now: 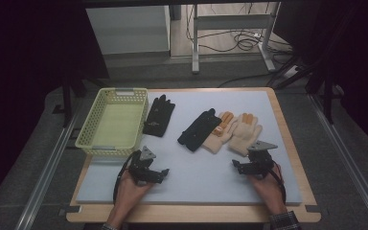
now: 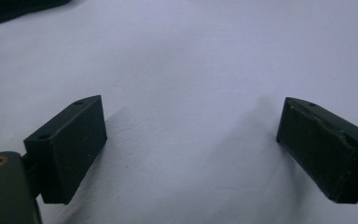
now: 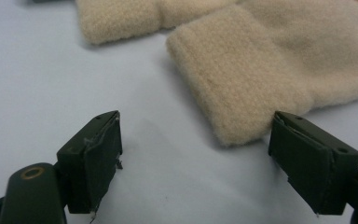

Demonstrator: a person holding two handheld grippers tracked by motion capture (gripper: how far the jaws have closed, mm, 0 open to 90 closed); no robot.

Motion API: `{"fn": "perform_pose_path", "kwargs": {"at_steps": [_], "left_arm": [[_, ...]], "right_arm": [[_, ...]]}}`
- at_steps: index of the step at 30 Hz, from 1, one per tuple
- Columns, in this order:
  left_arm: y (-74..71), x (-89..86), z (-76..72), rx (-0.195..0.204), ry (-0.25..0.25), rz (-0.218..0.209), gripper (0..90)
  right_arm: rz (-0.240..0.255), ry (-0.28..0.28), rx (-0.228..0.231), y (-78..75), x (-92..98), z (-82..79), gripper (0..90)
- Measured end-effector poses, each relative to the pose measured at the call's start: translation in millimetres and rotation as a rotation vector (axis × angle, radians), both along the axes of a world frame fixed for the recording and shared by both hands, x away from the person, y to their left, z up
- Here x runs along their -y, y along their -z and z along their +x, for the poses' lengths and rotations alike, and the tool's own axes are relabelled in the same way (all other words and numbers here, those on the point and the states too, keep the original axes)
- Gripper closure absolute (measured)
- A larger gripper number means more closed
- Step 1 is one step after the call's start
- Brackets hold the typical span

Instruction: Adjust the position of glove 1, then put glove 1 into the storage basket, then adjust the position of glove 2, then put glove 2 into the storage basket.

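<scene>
Nearest the person, both hands rest on the pale blue mat [image 1: 196,177] that covers the wooden table [image 1: 294,143]. The left gripper [image 1: 159,175] sits low over the mat's near left part, its jaws spread wide with nothing but bare mat between them, as the left gripper view makes plain. The right gripper [image 1: 237,167] sits over the near right part, jaws also wide apart and holding nothing. In the right gripper view the cuff of the closest cream glove [image 3: 261,70] lies just ahead of those jaws, its corner close to one of them, though whether it actually touches is hard to tell from that angle.

A little farther up the mat, that cream glove [image 1: 246,133] lies flat with orange fingertips pointing away. A second cream glove [image 1: 219,132] lies just beside it on the left, and a black glove [image 1: 199,130] overlaps its left edge. Another black glove [image 1: 159,115] lies apart, farther left, right beside a yellow-green basket [image 1: 88,132] that stands at the table's far left corner.

Beyond the table, grey table legs [image 1: 195,43] and loose cables [image 1: 242,43] sit on the floor.
</scene>
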State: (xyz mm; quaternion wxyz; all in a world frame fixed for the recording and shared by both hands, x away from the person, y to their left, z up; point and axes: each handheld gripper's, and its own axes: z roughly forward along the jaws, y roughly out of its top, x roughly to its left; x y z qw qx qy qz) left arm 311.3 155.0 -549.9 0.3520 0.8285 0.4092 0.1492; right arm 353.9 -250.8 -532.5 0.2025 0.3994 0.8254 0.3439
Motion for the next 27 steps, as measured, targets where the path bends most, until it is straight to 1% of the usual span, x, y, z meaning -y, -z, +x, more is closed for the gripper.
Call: {"fn": "perform_pose_path", "kwargs": {"at_steps": [9,13,18,27], "left_arm": [[0.2,-0.2,-0.1,-0.001,-0.001,-0.003,8.3],[0.2,-0.2,-0.2,0.0,-0.001,-0.003,8.3],[0.2,-0.2,-0.1,-0.001,-0.001,-0.003,8.3],[0.2,-0.2,-0.1,0.0,-0.001,-0.003,8.3]], "right_arm": [[0.004,0.001,-0.003,-0.1,0.1,0.0,17.0],[0.004,-0.005,-0.006,0.0,0.1,0.1,15.1],[0.005,-0.006,-0.011,-0.2,-0.2,0.1,14.9],[0.003,-0.003,-0.006,-0.7,-0.5,-0.9,15.5]]}}
